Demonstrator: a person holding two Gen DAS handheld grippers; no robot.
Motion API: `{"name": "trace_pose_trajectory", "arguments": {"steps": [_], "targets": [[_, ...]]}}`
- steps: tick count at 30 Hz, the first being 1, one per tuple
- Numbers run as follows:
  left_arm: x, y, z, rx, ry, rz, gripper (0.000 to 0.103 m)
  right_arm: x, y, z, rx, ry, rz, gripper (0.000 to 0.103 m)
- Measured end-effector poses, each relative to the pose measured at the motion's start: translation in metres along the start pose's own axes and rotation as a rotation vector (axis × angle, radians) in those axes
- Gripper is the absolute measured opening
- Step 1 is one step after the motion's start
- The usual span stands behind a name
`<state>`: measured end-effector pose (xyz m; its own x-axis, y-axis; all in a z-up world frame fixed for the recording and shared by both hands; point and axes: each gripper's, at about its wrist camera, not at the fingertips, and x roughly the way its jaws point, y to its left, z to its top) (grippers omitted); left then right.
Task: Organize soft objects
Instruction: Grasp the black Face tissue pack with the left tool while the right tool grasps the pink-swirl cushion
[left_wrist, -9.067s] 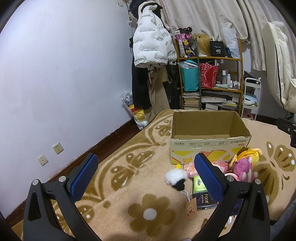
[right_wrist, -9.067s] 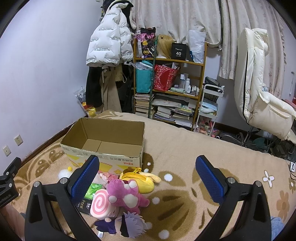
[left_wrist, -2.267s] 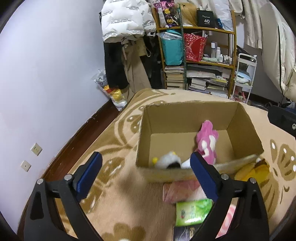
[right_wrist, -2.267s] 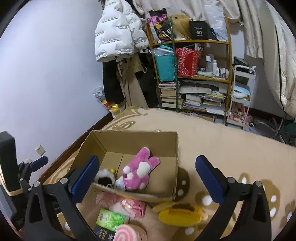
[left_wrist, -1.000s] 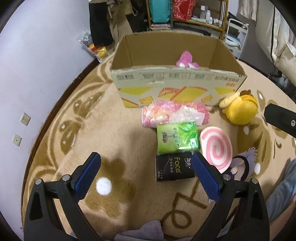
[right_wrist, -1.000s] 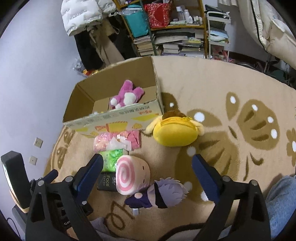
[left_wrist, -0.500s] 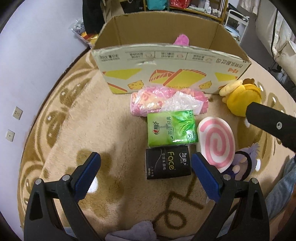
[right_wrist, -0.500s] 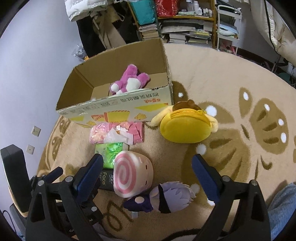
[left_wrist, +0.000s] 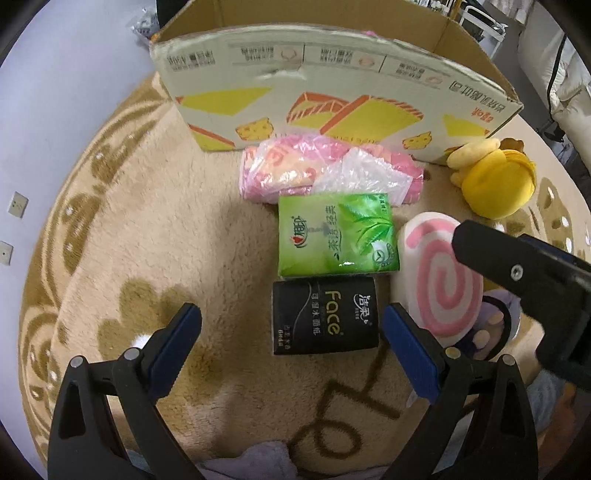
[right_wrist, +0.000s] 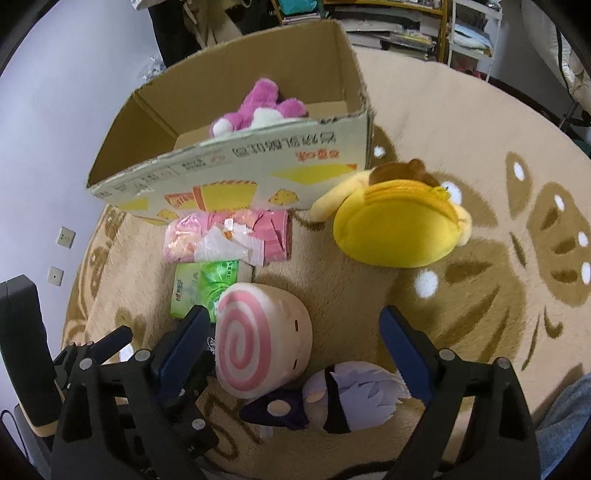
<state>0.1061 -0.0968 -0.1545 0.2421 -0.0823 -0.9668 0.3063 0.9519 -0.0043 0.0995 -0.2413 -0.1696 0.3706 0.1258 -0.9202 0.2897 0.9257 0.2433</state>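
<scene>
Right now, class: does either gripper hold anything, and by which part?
Nothing is held. The left gripper and right gripper both stand open above the rug.

I read "Face" in gold-green letters on the flat black tissue pack (left_wrist: 325, 320), with Chinese characters beside it; the green tea-leaf tissue pack (left_wrist: 337, 236) carries white Chinese characters; the printed cardboard box (left_wrist: 332, 88) shows inverted Chinese print, too distorted to transcribe.
</scene>
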Motion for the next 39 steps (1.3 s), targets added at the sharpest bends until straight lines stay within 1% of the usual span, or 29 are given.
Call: {"name": "trace_pose_trajectory", "arguments": {"steps": [2, 10, 11, 13, 15, 16, 17, 18, 20, 21, 23, 25, 26, 27, 29, 31, 36, 39], "targets": [[0.003, -0.001, 0.001, 0.005, 0.007, 0.012, 0.098, 0.004, 0.000, -0.001, 0.002, 0.011, 0.003, 0.097], [0.017, -0.009, 0.009, -0.001, 0.041, -0.009, 0.098, 0.021, 0.002, 0.001, 0.008, 0.049, 0.002, 0.096], [0.018, -0.009, 0.010, -0.005, 0.044, -0.012, 0.098, 0.022, 0.003, 0.001, 0.006, 0.052, 0.002, 0.089], [0.025, -0.008, 0.012, -0.015, 0.051, -0.020, 0.098, 0.025, 0.004, 0.001, 0.000, 0.065, 0.004, 0.078], [0.029, -0.007, 0.014, -0.019, 0.059, -0.023, 0.098, 0.029, 0.005, 0.000, 0.000, 0.080, 0.035, 0.066], [0.030, -0.006, 0.013, -0.022, 0.061, -0.025, 0.098, 0.030, 0.005, 0.001, -0.005, 0.092, 0.055, 0.052], [0.034, -0.009, 0.015, -0.022, 0.061, -0.027, 0.098, 0.030, 0.007, 0.001, -0.011, 0.103, 0.069, 0.040], [0.036, -0.008, 0.014, -0.022, 0.062, -0.028, 0.097, 0.030, 0.008, 0.002, -0.016, 0.111, 0.087, 0.038], [0.043, 0.000, 0.012, -0.025, 0.067, -0.039, 0.095, 0.030, 0.009, 0.002, -0.029, 0.114, 0.088, 0.032], [0.044, 0.000, 0.012, -0.030, 0.070, -0.045, 0.092, 0.030, 0.010, 0.002, -0.031, 0.114, 0.096, 0.030], [0.045, 0.001, 0.011, -0.042, 0.074, -0.046, 0.089, 0.030, 0.010, 0.002, -0.027, 0.118, 0.110, 0.027], [0.047, 0.002, 0.011, -0.052, 0.073, -0.034, 0.082, 0.027, 0.009, 0.003, -0.032, 0.113, 0.115, 0.026], [0.049, 0.004, 0.010, -0.055, 0.074, -0.023, 0.075, 0.025, 0.010, 0.003, -0.039, 0.109, 0.114, 0.026], [0.051, 0.006, 0.009, -0.060, 0.078, -0.002, 0.071, 0.024, 0.012, 0.003, -0.046, 0.100, 0.110, 0.026], [0.052, 0.012, 0.008, -0.088, 0.071, -0.006, 0.069, 0.019, 0.012, 0.005, -0.057, 0.083, 0.099, 0.026], [0.052, 0.014, 0.007, -0.095, 0.064, -0.008, 0.064, 0.016, 0.010, 0.008, -0.055, 0.071, 0.101, 0.026], [0.048, 0.015, 0.005, -0.090, 0.045, 0.006, 0.063, 0.004, 0.012, 0.014, -0.073, 0.024, 0.120, 0.024], [0.035, 0.012, -0.003, -0.097, 0.007, 0.021, 0.063, -0.007, 0.013, 0.016, -0.083, -0.008, 0.144, 0.023]]}}
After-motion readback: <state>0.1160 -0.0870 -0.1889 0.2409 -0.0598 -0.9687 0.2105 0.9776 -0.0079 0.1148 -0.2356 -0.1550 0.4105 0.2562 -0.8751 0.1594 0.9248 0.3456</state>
